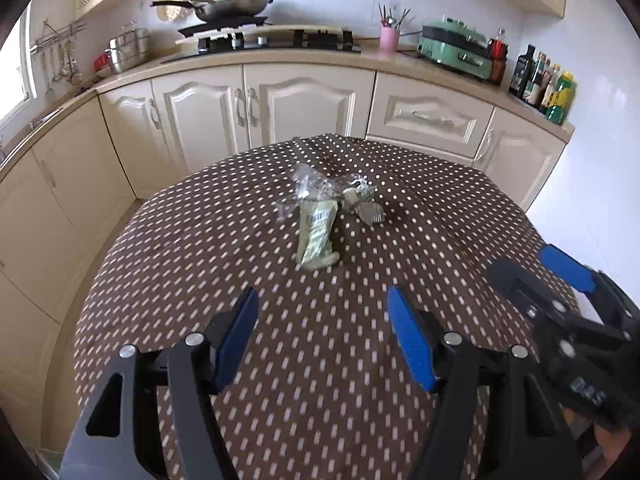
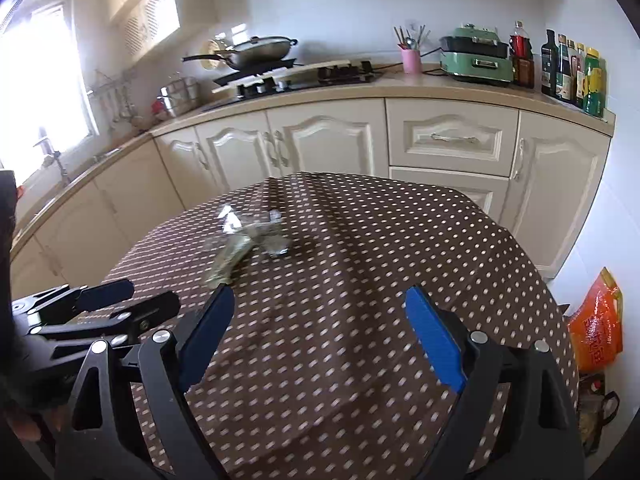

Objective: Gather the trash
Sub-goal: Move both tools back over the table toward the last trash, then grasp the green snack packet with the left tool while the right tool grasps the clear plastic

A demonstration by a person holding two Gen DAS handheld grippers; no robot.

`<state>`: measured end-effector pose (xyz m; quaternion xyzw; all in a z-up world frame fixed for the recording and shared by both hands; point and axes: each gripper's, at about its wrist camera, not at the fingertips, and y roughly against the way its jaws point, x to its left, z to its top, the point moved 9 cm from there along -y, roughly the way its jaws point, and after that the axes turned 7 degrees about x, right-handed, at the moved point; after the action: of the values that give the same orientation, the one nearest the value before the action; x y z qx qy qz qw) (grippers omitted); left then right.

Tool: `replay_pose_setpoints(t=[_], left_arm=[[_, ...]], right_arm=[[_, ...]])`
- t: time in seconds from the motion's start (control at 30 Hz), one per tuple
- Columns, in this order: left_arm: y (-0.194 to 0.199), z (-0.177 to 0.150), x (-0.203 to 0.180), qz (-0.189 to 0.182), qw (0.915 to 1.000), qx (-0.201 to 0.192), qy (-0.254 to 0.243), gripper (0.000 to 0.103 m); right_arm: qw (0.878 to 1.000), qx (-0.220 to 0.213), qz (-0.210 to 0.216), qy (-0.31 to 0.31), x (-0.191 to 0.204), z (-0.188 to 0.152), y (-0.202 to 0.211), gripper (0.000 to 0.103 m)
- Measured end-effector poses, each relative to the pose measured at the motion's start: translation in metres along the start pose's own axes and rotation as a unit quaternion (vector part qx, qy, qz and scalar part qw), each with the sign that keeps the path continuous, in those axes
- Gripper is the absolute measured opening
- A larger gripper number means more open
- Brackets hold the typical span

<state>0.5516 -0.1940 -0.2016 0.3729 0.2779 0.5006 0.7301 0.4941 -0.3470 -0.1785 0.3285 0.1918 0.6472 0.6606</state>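
You face a cream kitchen counter (image 1: 304,58) with panelled cupboard doors, curving round behind the round table draped in a brown cloth with white polka dots (image 1: 328,360). On the counter beyond the table stands a black gas hob (image 1: 276,38) carrying a lidded steel wok (image 1: 236,4); right of the hob are a pink utensil cup (image 1: 389,38), a mint-green tabletop grill (image 1: 456,48) and a row of dark and green bottles (image 1: 546,84). An orange plastic bag (image 2: 596,320) sits on the floor right of the table. Near the table's middle lies the trash: a crumpled pale green snack wrapper (image 1: 316,236) touching scrunched clear and silvery film (image 1: 332,192). Your left gripper (image 1: 322,336) hovers over the table's near side, blue-padded jaws spread wide, empty. Your right gripper (image 2: 320,334) hangs just beside it, likewise wide and empty.
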Motion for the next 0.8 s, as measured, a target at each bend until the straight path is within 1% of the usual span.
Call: replay_pose_setpoints(t=[0.1, 0.17, 0.23, 0.33, 0.4, 0.5, 0.53, 0.57, 0.6, 0.67, 0.73, 0.8], left_arm=[[-0.023, 0.012, 0.007, 0.006, 0.9998, 0.012, 0.013, 0.066], [-0.036, 0.019, 0.009, 0.0, 0.9996, 0.013, 0.026, 0.066], [-0.049, 0.023, 0.008, -0.004, 0.9995, 0.019, 0.026, 0.066], [-0.067, 0.028, 0.012, 0.011, 0.9993, 0.026, 0.024, 0.066], [-0.077, 0.031, 0.014, 0.008, 0.9991, 0.03, 0.03, 0.065], [-0.088, 0.034, 0.018, 0.013, 0.9989, 0.034, 0.029, 0.063], [-0.091, 0.036, 0.018, 0.017, 0.9991, 0.032, 0.023, 0.06], [-0.092, 0.036, 0.018, 0.026, 0.9992, 0.028, 0.01, 0.048], [-0.093, 0.039, 0.017, 0.025, 0.9993, 0.027, 0.0, 0.038], [-0.093, 0.041, 0.018, 0.011, 0.9996, 0.027, -0.006, 0.022], [-0.09, 0.042, 0.027, -0.013, 0.9994, 0.03, 0.012, 0.018], [-0.086, 0.041, 0.042, -0.011, 0.9991, 0.025, 0.033, 0.015]], right_arm=[[1.0, 0.008, -0.003, 0.005, -0.001, 0.006, -0.013, 0.084], [1.0, 0.012, 0.001, 0.01, 0.0, 0.009, -0.02, 0.084], [1.0, 0.017, 0.003, 0.015, 0.002, 0.012, -0.03, 0.084], [1.0, 0.022, 0.004, 0.021, 0.006, 0.018, -0.041, 0.084], [0.999, 0.026, 0.006, 0.024, 0.006, 0.024, -0.051, 0.084], [0.999, 0.026, 0.004, 0.027, 0.007, 0.031, -0.059, 0.085], [0.999, 0.03, 0.003, 0.028, 0.007, 0.033, -0.063, 0.085], [0.999, 0.031, 0.004, 0.027, 0.007, 0.035, -0.066, 0.085], [0.999, 0.031, 0.003, 0.028, 0.007, 0.038, -0.069, 0.085], [0.999, 0.033, 0.004, 0.033, 0.01, 0.041, -0.074, 0.085], [0.998, 0.038, 0.005, 0.04, 0.014, 0.043, -0.081, 0.085], [0.998, 0.044, 0.012, 0.051, 0.023, 0.044, -0.089, 0.085]])
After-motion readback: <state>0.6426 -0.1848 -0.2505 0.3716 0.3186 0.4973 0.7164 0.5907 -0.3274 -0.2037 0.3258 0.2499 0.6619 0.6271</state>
